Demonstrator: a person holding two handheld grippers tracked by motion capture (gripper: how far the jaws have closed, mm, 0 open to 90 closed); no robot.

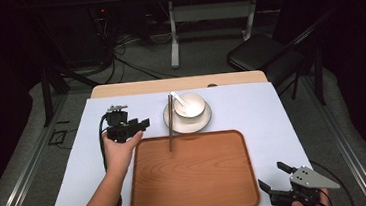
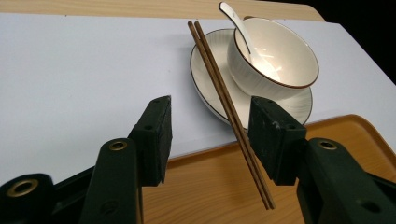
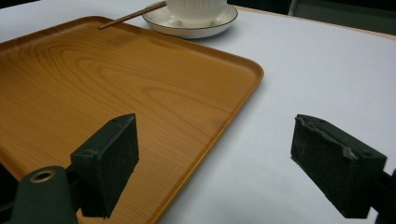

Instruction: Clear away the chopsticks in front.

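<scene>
Two chopsticks (image 2: 227, 105) (paired); one bowl (image 2: 275, 56); one spoon (image 2: 239, 24); one saucer (image 2: 210, 70); one tray (image 1: 193, 182).

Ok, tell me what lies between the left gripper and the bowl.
High view: only the chopsticks, leaning on the saucer, between left gripper and bowl.

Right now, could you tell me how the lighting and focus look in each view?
High view: the table is lit, the room behind nearly black. Left gripper view: the bowl shows glare and the chopsticks are sharp. Right gripper view: the tray shows a soft sheen.
</scene>
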